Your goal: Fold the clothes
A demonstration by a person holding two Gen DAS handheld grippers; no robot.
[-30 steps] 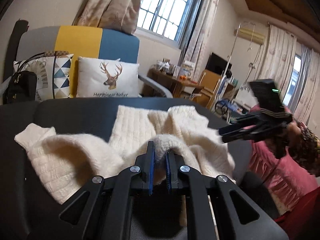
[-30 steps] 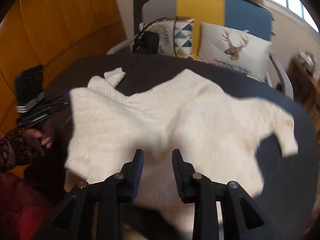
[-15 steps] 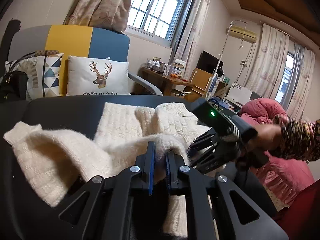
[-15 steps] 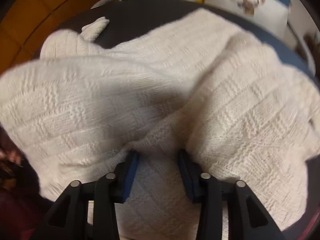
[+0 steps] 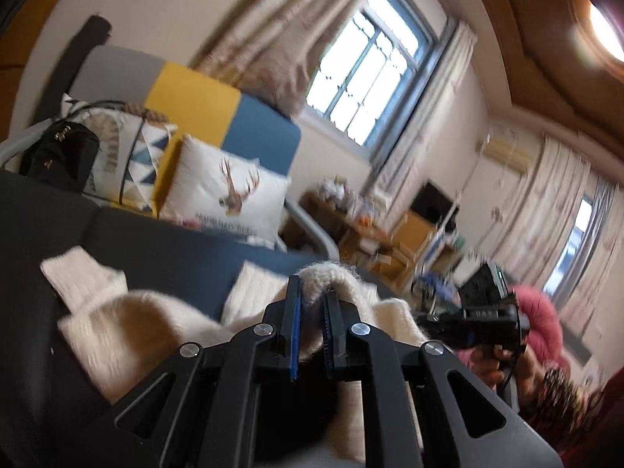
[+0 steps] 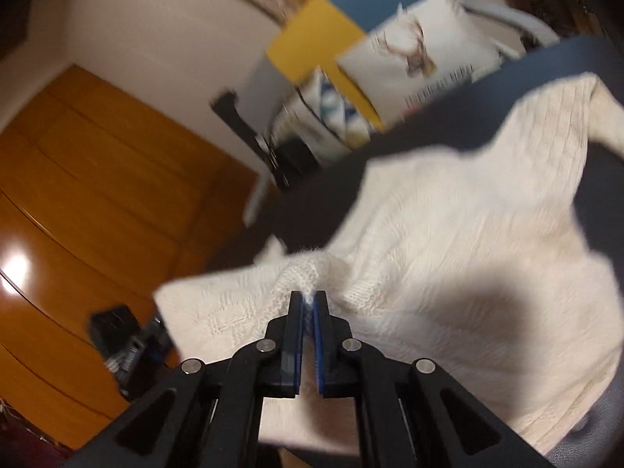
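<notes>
Sweater (image 6: 448, 241) sprawls rumpled over the dark table (image 5: 163, 245), no fold made yet. On our left, the left gripper (image 5: 312, 304) pinches a knit ridge; rightward, the right gripper (image 6: 309, 304) clamps another bunch, both raised.

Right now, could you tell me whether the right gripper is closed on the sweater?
Shut on it: the right gripper pinches a ridge of the cream sweater between nearly touching jaws.
</notes>
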